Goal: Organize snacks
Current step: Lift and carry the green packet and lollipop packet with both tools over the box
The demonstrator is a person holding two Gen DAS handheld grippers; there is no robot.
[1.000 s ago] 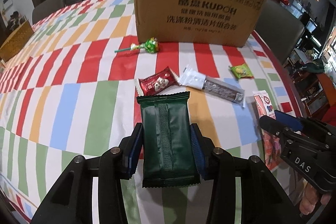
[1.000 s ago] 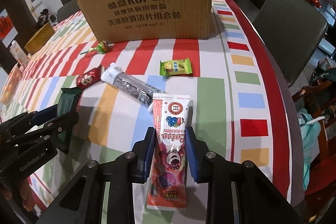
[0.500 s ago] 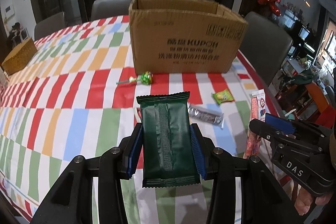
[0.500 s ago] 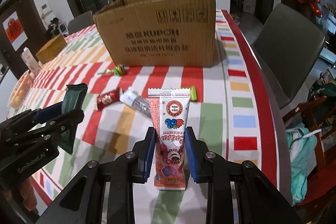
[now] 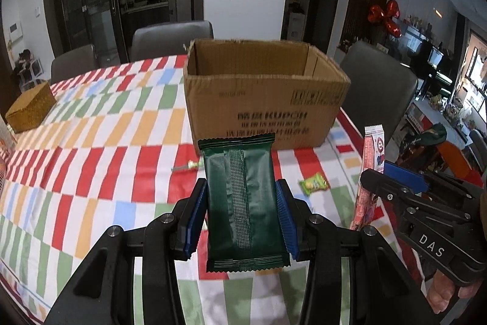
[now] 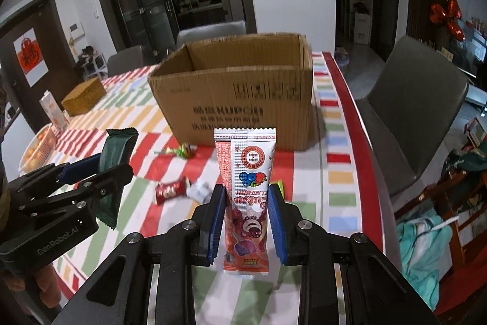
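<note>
**Two held snacks on approach to the open carton**

The left gripper (image 5: 242,213) is clamped across the width of a dark green packet (image 5: 243,200), its blue pads pressed on the two long edges; the packet stands upright, clear of the bench (image 5: 91,160). The right gripper (image 6: 246,221) is clamped in the same manner on a pink lollipop sachet (image 6: 248,194), gripped low down so that most of the sachet rises above the pads. Both snacks hang in the air in front of the cardboard box (image 5: 261,99), whose top is open and whose interior, as far as it shows, appears bare.

On the bench before the box lie a green lollipop (image 6: 184,150), a red wrapped candy (image 6: 170,190), a white-ended wrapper (image 6: 199,189) beside it and a small green candy (image 5: 313,183).

The step in hand is judged to be the carry to the box. To do it well, each packet's lower edge should pass above the near wall before the gripper advances, since a soft wrapper that catches the rim may twist out of the pads. The two grippers sit close together; staggered entry, one side each, would avoid a collision. Release is best made once the packet is inside the walls.
</note>
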